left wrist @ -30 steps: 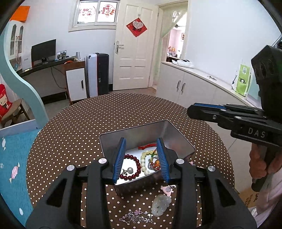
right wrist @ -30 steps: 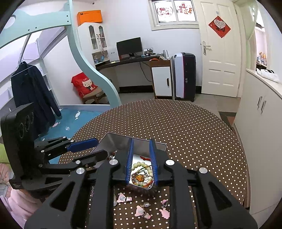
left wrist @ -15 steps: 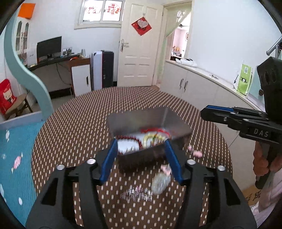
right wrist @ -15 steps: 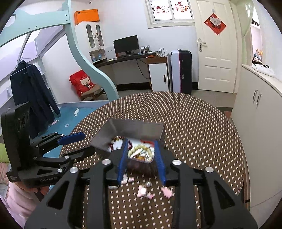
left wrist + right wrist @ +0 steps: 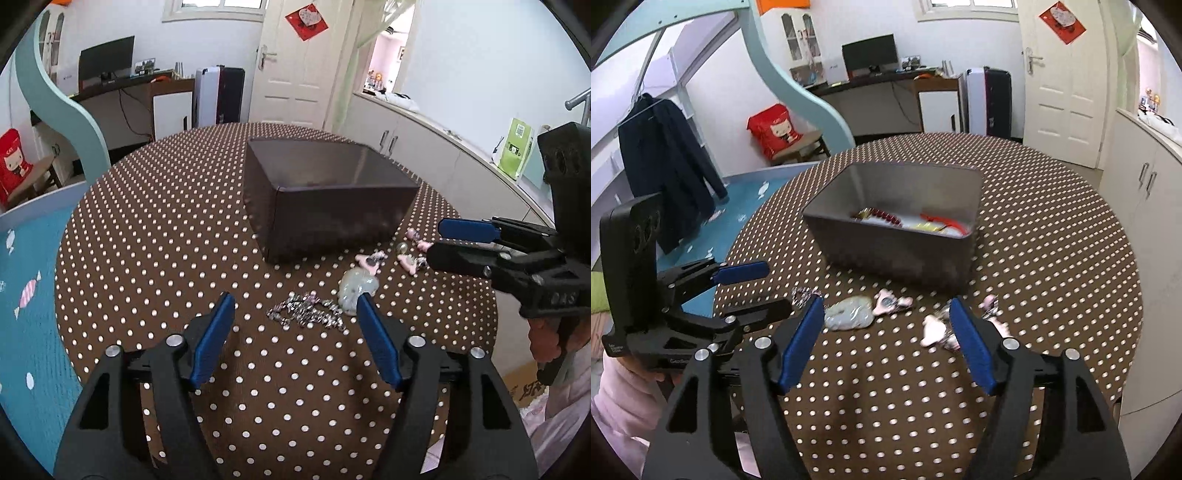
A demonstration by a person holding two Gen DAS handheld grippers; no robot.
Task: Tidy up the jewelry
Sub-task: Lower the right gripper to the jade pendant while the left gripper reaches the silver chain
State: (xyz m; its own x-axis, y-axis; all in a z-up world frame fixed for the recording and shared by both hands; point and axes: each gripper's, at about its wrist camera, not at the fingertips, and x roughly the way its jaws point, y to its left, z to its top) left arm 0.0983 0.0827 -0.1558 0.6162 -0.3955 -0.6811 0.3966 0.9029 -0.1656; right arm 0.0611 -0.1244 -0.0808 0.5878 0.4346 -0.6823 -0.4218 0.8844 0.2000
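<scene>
A grey metal box [image 5: 325,201] [image 5: 897,229] stands mid-table; red beads and a red cord [image 5: 938,221] lie inside it. In front of it lie a silver chain bracelet [image 5: 304,314], a pale jade pendant [image 5: 356,290] [image 5: 849,314] and several pink pieces [image 5: 410,258] [image 5: 892,302]. My left gripper [image 5: 295,339] is open and empty, low over the table with the bracelet between its fingers. My right gripper [image 5: 886,339] is open and empty, near the pink pieces; it also shows at the right of the left wrist view [image 5: 469,240].
The round table has a brown cloth with white dots [image 5: 155,229] [image 5: 1052,240]. White cabinets [image 5: 424,147] stand to its right and a blue floor mat [image 5: 738,192] to its left. A desk, a suitcase and a door are at the back.
Both grippers have pulled back from over the box towards the near table edge and have opened wider. The box and the jewelry on the cloth have stayed in place.
</scene>
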